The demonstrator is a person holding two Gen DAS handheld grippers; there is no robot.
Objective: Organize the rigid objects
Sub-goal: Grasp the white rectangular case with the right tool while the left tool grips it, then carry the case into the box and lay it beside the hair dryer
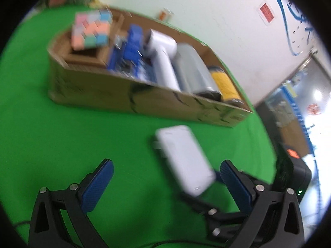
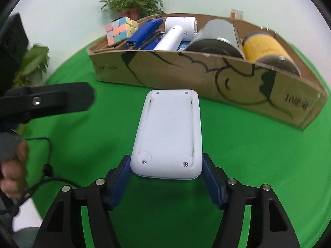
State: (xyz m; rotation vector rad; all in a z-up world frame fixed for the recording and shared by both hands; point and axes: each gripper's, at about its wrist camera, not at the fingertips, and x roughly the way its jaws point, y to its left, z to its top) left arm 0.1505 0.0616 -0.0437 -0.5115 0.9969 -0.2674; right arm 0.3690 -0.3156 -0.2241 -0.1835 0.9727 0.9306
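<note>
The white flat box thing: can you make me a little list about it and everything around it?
white device: screw side up, between the right gripper pads
right grip: pads at its near end, looks held
left gripper: wide open, empty
cardboard box: behind, on the green cloth
in box: puzzle cube, blue stapler, white hair dryer, grey can, yellow can

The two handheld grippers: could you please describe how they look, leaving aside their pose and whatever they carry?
Both look alike. The right gripper has a black angular frame with triangular cut-outs, silver round rivets and blue ribbed pads. The left gripper shows the same black frame, rivets and textured blue pads. A thin black cable trails beside the person's hand.
</note>
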